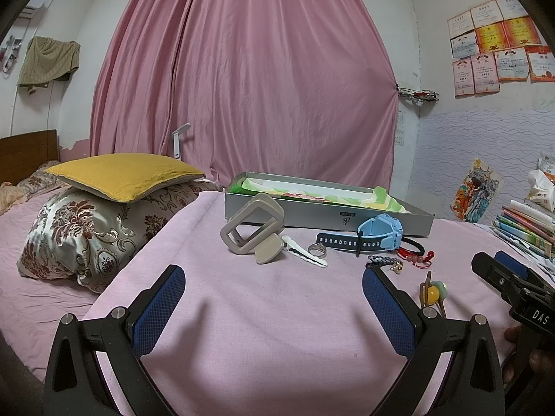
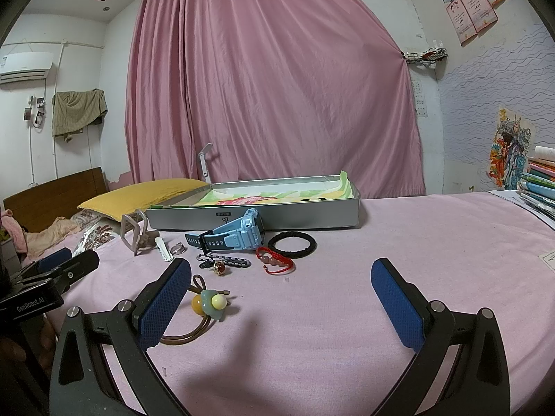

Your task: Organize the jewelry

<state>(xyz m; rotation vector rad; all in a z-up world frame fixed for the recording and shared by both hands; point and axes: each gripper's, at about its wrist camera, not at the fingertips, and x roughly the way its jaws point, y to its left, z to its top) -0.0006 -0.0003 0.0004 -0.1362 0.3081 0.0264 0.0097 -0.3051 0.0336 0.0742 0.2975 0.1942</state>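
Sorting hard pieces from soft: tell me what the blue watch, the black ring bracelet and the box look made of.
Blue watch: matte moulded plastic or rubber, holed strap. Black ring bracelet: likely braided cord, rough dull surface. Box: probably metal, smooth grey sheen, though coated card is possible.

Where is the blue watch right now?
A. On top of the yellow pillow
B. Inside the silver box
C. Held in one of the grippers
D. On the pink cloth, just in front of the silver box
D. The blue watch lies on the pink cloth right in front of the silver box, and both the left gripper and the right gripper are open and holding nothing.
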